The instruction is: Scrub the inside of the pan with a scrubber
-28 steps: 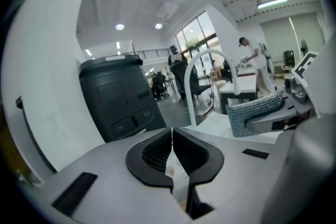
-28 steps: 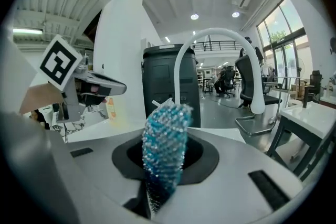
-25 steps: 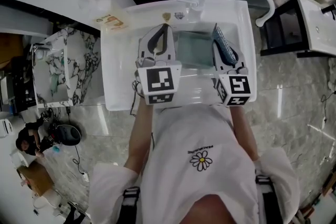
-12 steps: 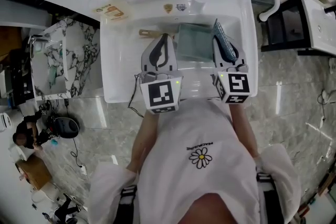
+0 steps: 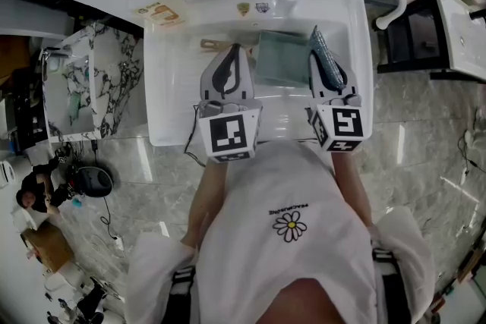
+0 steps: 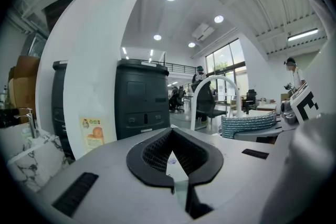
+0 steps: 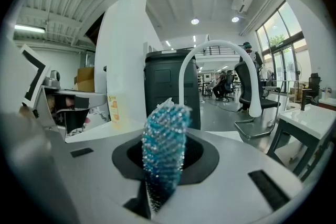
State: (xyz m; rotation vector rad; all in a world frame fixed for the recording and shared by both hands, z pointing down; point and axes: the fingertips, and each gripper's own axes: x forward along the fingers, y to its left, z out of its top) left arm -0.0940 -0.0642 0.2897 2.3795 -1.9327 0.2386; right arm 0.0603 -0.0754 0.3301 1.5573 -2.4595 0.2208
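Square grey-green pan [image 5: 279, 61] lies flat in the white sink [image 5: 173, 111], toward the back edge and right of the middle. What looks like its brown wooden handle [image 5: 213, 44] points at the left wall. The sparkly blue-teal mesh scrubber [image 7: 164, 149] stands upright along the pan's right edge, clamped in the right gripper [image 7: 163, 168], whose jaws are closed tight on it. It sits at the same spot as a second ago. The left gripper [image 6: 173, 160] is fully closed with nothing seen between the pads. Changed since a second ago: the left gripper has slid a little back from the sink's rear edge and rolled slightly, so its tip now sits just beside the handle's inner end and the handle shows, where before it was covered. My read: scrubbing is not under way, the scrubber is only at the rim, and the left jaws would need to open before they could steady the handle.
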